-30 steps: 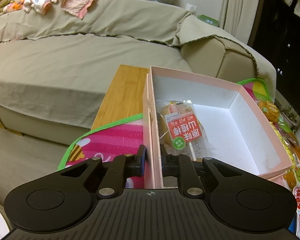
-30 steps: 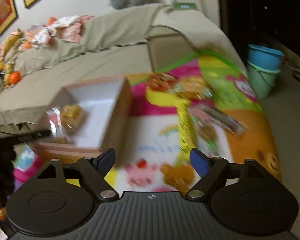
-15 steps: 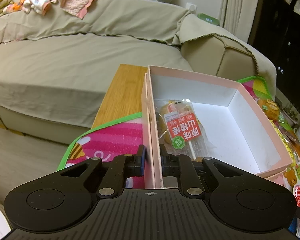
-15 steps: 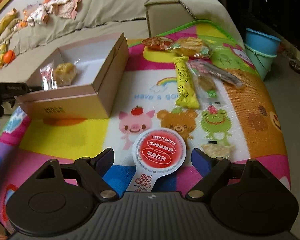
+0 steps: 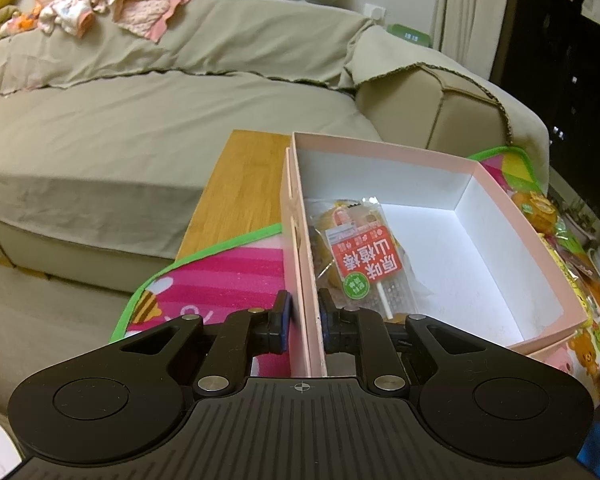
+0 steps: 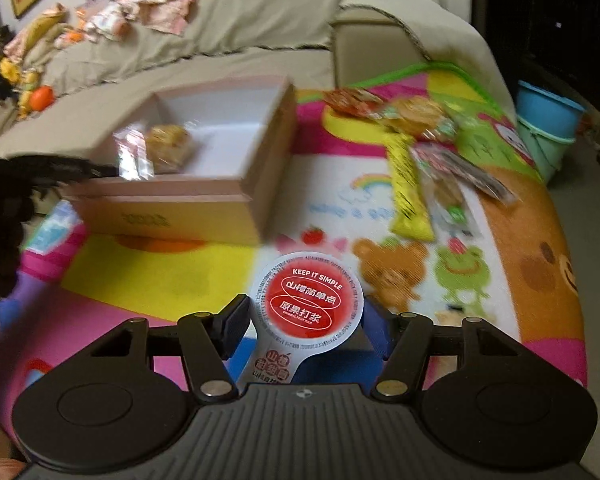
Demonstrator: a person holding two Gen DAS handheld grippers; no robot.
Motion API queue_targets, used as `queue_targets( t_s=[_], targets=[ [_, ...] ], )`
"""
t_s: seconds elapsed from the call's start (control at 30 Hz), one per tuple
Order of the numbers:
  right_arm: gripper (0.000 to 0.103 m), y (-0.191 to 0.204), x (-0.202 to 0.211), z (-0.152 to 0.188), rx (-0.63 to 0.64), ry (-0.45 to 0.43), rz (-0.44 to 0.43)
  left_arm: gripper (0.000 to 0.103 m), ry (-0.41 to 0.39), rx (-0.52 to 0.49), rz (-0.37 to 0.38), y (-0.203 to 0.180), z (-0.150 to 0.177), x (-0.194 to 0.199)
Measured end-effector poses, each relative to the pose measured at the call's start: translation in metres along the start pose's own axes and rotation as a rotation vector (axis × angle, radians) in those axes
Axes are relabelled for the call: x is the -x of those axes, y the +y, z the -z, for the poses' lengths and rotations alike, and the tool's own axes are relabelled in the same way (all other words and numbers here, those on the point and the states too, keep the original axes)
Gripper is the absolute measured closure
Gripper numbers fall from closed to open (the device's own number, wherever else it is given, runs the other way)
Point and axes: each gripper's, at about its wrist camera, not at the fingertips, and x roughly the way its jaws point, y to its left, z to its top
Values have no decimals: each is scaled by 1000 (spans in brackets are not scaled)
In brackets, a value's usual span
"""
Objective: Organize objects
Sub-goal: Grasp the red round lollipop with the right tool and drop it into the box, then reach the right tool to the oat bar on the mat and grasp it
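Note:
A pink open box [image 5: 496, 196] with a white inside stands on a colourful play mat [image 5: 228, 276]. My left gripper [image 5: 303, 325] is shut on the box's near wall. Inside lies a red-labelled snack packet [image 5: 364, 264] over a wrapped pastry. In the right wrist view, my right gripper [image 6: 306, 320] is shut on a round cup with a red foil lid [image 6: 306, 304], held over the mat [image 6: 160, 264]. The box [image 6: 204, 200] lies ahead to the left. Several snack packets, among them a yellow bar [image 6: 406, 188], lie at the right.
A beige covered sofa [image 5: 148, 128] with clothes [image 5: 112, 8] on its back runs behind the table. A strip of bare wooden tabletop [image 5: 240, 184] shows beyond the mat. Blue and green buckets [image 6: 548, 124] stand on the floor at the right.
My right gripper moved down to the red-lidded cup and closed on it. My left gripper kept its grip on the box wall; the box barely shifted.

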Motion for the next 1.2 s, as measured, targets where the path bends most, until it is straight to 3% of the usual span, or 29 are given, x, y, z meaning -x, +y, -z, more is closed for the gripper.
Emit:
queue_targets(
  t_s=[0.33, 0.53, 0.6, 0.7, 0.87, 1.2],
  targets=[
    [42, 42, 46, -84, 124, -188, -120, 86, -1, 17, 8, 1, 0, 0],
    [42, 79, 35, -152, 201, -305, -133, 86, 3, 25, 7, 3, 1, 0],
    [31, 86, 23, -175, 200, -337, -124, 86, 2, 26, 8, 3, 2, 0],
    [29, 88, 7, -191, 173, -317, -118, 85, -1, 24, 14, 4, 3, 0],
    [26, 67, -2, -159, 174, -253, -101, 85, 2, 36, 22, 7, 3, -3],
    [19, 14, 8, -41, 152, -88, 36, 85, -2, 44, 18, 5, 4, -2]
  ],
)
